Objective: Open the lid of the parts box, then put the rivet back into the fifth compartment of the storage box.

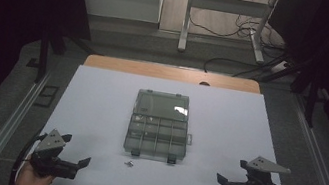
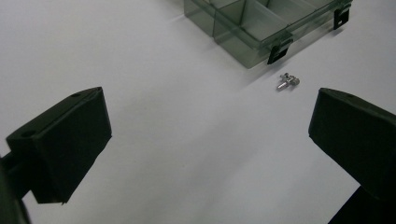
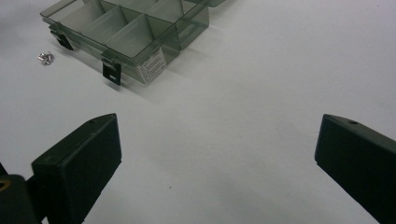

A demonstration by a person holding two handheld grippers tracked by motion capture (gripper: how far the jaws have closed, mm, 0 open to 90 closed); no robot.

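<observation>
two open grippers flank the screws (image 1: 129,163) and organizer box (image 1: 157,135).

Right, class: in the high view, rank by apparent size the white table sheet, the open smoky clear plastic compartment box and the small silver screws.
1. White table sheet, largest.
2. Smoky clear plastic compartment box.
3. Small silver screws, tiniest.

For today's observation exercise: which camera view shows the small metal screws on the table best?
The left gripper view: the screws lie near and clear, before the open box. In the right gripper view they are small at the edge; in the high view, a speck.
</observation>
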